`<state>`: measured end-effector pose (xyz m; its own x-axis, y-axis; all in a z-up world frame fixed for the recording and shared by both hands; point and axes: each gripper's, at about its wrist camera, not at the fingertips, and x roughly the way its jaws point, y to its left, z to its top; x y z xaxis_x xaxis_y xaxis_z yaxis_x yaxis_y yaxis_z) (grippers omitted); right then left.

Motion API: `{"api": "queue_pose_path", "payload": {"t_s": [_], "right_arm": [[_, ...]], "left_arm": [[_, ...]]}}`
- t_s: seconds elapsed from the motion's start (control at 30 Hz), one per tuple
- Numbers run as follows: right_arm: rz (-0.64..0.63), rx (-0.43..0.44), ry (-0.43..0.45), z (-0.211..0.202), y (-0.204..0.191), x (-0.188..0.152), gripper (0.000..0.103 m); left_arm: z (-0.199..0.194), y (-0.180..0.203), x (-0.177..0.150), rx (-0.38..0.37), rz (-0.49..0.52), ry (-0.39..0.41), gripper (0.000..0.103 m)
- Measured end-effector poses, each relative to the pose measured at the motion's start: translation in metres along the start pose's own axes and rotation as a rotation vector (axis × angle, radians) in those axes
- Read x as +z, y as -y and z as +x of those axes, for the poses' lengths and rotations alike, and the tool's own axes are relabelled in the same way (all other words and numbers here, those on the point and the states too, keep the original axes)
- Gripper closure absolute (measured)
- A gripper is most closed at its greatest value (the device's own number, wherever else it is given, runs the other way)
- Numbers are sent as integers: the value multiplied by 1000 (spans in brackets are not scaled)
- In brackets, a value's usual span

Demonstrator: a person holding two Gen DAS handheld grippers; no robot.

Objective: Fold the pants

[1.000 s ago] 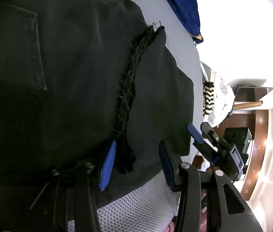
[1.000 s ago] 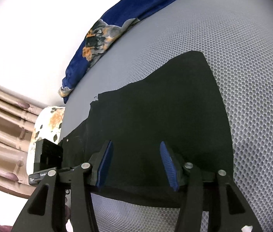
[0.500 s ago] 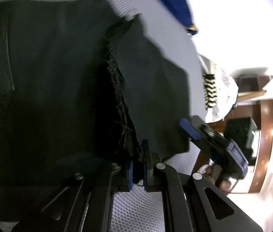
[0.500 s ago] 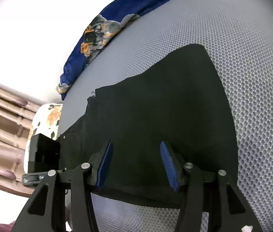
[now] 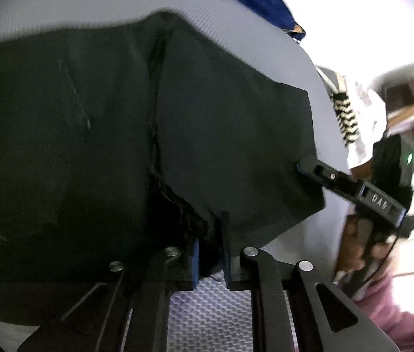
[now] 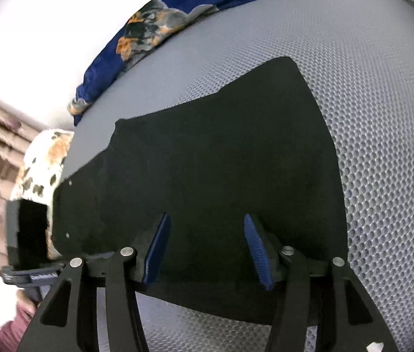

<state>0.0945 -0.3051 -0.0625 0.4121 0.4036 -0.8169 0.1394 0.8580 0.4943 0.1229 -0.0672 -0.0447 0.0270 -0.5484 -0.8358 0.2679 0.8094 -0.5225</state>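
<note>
Black pants (image 5: pixel 89 146) lie spread on a grey mesh mattress (image 5: pixel 207 308). My left gripper (image 5: pixel 210 228) has a bunch of the frayed hem between its blue pads; the jaws are opening slightly, but the fabric still fills the gap and hangs lifted. In the right wrist view the pants (image 6: pixel 207 152) lie flat. My right gripper (image 6: pixel 205 234) stands open over their near edge, pads well apart with nothing pinched. The left wrist view shows the right gripper (image 5: pixel 306 168) at the pants' right edge.
A blue patterned cloth (image 6: pixel 154 32) lies along the far edge of the mattress (image 6: pixel 368 117). A white floral pillow (image 6: pixel 42 164) sits at its left end. A striped white cloth (image 5: pixel 351 117) and wooden furniture lie beyond. A hand (image 5: pixel 356 243) in a pink sleeve holds the right gripper.
My left gripper closed on the frayed hem, then rolled and lifted it a little. The right gripper slid slightly across the pants, still open.
</note>
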Motion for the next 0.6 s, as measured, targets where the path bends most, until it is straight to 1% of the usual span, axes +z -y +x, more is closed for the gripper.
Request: {"api": "queue_pose_path", "payload": {"t_s": [0.03, 0.13, 0.17, 0.2, 0.27, 0.37, 0.5, 0.6], "right_arm": [[-1, 0, 1, -1, -1, 1, 52], [-20, -28, 27, -6, -2, 6, 52], [-36, -49, 44, -8, -3, 9, 52], [-50, -70, 57, -10, -4, 12, 52], [-79, -117, 85, -13, -4, 22, 51], [-116, -171, 119, -14, -4, 38, 51], [-160, -223, 141, -10, -7, 59, 51], [-179, -252, 139, -4, -7, 69, 51]], "left_arm": [[-2, 2, 0, 31, 20, 6, 86], [-14, 8, 1, 180, 99, 51, 84], [-17, 8, 1, 218, 115, 70, 83], [-22, 9, 3, 239, 132, 93, 83], [-29, 8, 7, 230, 131, 128, 83], [-32, 13, 23, 212, 139, 169, 83], [-20, 27, 43, 242, 199, 212, 82], [-1, 34, 59, 264, 228, 205, 80]]}}
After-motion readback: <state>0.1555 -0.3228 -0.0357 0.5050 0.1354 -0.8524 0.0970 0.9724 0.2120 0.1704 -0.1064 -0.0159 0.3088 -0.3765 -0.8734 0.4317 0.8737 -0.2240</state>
